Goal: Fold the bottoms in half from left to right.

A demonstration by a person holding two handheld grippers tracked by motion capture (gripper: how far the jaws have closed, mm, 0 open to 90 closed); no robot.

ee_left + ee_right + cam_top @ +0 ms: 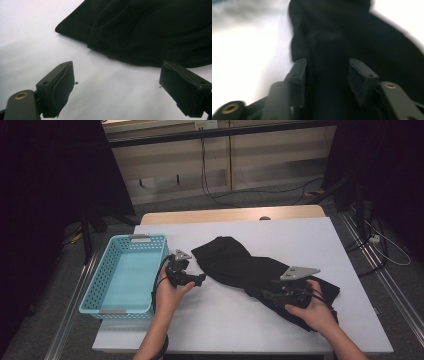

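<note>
High view had the black garment (pixel 250 267) lying crumpled across the middle of the white table (pixel 240 320), with its near-right end tucked under the right gripper (pixel 272 296), so that bit was hidden. What kind of clothing it was, honestly couldn't tell. Right gripper view was pretty blurry, but the jaws stood partly apart over the dark cloth, with no pad clearly pressing on it. Left gripper (pixel 116 85) sat between the teal basket (pixel 107 285) and the garment, jaws spread wide with nothing but bare table between them, fabric edge just ahead.
</note>
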